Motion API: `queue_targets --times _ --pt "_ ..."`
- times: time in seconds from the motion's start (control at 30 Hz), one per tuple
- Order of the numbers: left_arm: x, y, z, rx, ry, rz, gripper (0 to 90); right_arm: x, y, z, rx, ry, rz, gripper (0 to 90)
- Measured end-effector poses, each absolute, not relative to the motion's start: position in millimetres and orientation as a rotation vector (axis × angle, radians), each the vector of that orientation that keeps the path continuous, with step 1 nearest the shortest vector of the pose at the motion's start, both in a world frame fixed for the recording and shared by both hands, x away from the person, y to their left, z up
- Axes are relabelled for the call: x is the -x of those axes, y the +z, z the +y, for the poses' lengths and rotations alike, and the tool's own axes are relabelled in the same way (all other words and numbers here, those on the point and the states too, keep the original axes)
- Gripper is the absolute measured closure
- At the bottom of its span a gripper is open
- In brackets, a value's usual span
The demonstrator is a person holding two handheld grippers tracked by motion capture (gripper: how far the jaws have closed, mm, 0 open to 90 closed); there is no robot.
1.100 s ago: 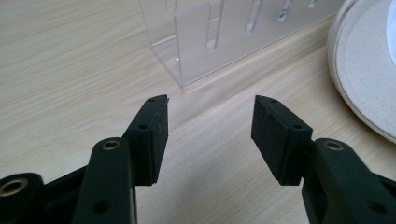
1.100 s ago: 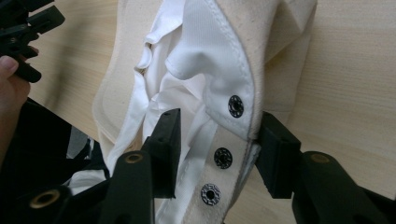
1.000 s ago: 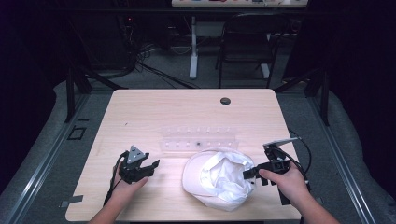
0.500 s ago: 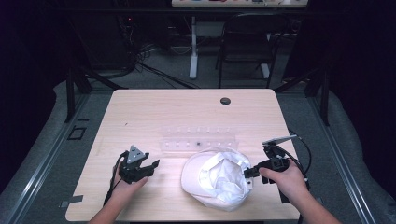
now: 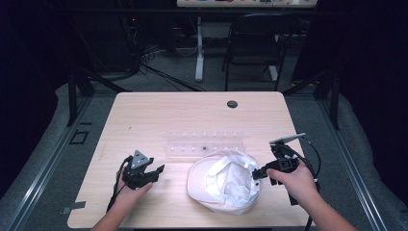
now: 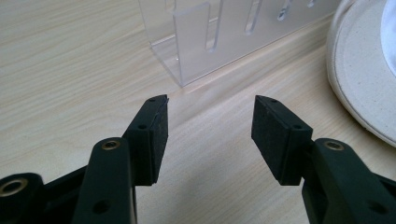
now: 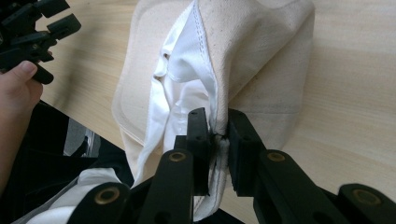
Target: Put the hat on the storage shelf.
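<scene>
The cap (image 5: pixel 226 182) lies upside down near the front edge of the worktop (image 5: pixel 159 115), its pale lining facing up, just in front of a clear plastic rack (image 5: pixel 204 144); my right claw (image 5: pixel 258 173) has just been closing and now pinches the cap's rim, one pad inside on the lining and one outside on the canvas, as the right gripper view shows (image 7: pixel 217 133); my left claw (image 5: pixel 153 172) rests on the worktop well to the left of the cap, jaws standing apart with nothing between them, pointing toward the rack's near corner (image 6: pixel 187 42) and the edge of the cap's brim (image 6: pixel 359 70).

What worries me from here: the hold is on a thin fold of cloth near the pad tips, so I judge a quick lift could let the rim slide out; the soft crown would likely sag and fold, and the cap could swing into the rack and shove it; the cap sits close to the front edge, so a drag toward me might pull it off the worktop; the left claw is too far off to steady anything if the cloth slips.
</scene>
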State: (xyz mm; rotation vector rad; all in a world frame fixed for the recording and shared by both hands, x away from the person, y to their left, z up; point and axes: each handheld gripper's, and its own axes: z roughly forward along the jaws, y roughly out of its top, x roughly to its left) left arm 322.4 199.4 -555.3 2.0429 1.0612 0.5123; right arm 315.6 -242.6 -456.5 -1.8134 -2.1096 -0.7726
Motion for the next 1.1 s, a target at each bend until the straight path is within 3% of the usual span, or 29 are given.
queue_targets --times 0.47,1.1 --pt "-322 -555 199 -2.048 0.507 1.057 47.0 -323 -416 -234 1.797 -0.808 -2.174 81.6" --pt "-322 -556 199 -2.049 0.505 1.058 46.8 -326 -390 -226 1.721 -0.932 -2.123 81.8"
